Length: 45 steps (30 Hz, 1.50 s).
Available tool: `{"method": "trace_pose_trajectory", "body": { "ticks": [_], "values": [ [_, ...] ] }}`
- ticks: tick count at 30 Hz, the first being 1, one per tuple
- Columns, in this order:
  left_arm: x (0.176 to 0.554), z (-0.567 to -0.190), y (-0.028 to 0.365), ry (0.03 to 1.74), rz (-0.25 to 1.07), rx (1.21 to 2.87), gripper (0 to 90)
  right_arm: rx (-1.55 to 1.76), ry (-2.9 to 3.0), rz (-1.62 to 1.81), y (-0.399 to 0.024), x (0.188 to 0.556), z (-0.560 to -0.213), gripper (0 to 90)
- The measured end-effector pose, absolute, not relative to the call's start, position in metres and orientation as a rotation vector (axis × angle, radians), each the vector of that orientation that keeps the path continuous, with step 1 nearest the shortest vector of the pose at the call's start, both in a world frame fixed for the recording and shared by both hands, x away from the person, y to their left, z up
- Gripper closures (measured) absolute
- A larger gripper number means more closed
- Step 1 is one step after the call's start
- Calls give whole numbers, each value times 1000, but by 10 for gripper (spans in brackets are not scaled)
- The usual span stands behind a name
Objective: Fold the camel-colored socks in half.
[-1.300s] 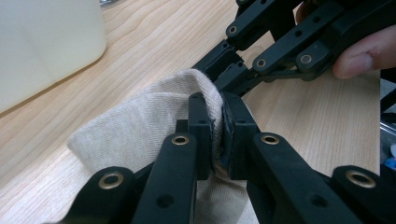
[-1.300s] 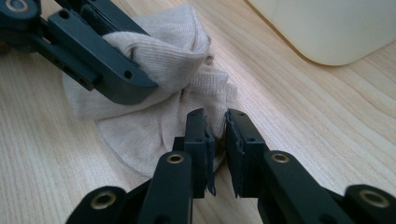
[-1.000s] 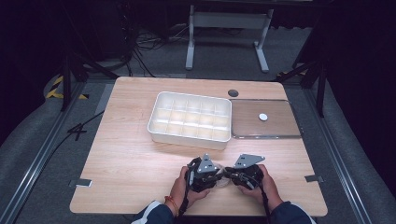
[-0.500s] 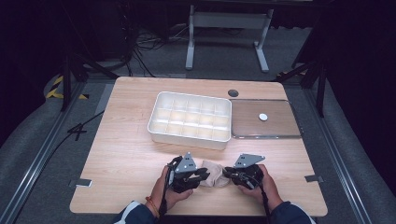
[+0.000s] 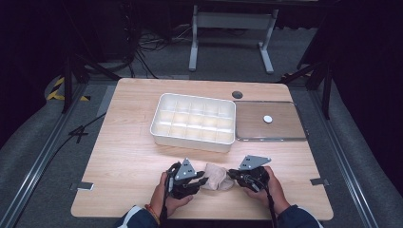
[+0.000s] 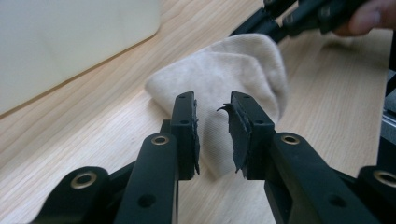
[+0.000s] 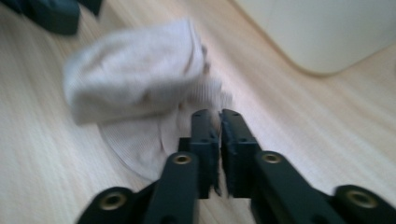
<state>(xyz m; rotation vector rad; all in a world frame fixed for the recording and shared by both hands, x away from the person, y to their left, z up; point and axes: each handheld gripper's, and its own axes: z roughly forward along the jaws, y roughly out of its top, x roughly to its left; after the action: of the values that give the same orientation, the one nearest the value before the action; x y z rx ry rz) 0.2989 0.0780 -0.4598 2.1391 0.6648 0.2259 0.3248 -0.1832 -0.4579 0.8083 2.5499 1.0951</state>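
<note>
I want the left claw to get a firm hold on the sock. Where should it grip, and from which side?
Probably the sock's near folded end, from the left, low along the table: it lies flat and bunched, facing the left claw's parted jaws.

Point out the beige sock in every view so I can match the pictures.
High view: the beige sock lies near the table's front edge, between the two grippers.
Left gripper view: centre, just beyond the jaw tips.
Right gripper view: upper left, its edge running in between the jaws.
Shared landmark: the white compartment tray, upper left in the left gripper view, upper right in the right gripper view.
</note>
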Motion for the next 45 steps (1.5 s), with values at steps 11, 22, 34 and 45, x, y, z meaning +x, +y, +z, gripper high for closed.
{"method": "trace_pose_trajectory", "body": {
  "ticks": [11, 22, 34, 45],
  "values": [
    [302, -477, 71, 677, 195, 2196, 735, 677, 2476, 1233, -156, 309, -435, 851],
    [304, -479, 74, 653, 217, 2202, 715, 646, 2615, 1042, -158, 313, -464, 875],
    [310, -470, 88, 754, 217, 2166, 559, 636, 2598, 1045, -157, 314, -468, 879],
    [310, -477, 80, 750, 192, 2212, 588, 643, 2549, 1055, -156, 311, -461, 786]
  ]
}}
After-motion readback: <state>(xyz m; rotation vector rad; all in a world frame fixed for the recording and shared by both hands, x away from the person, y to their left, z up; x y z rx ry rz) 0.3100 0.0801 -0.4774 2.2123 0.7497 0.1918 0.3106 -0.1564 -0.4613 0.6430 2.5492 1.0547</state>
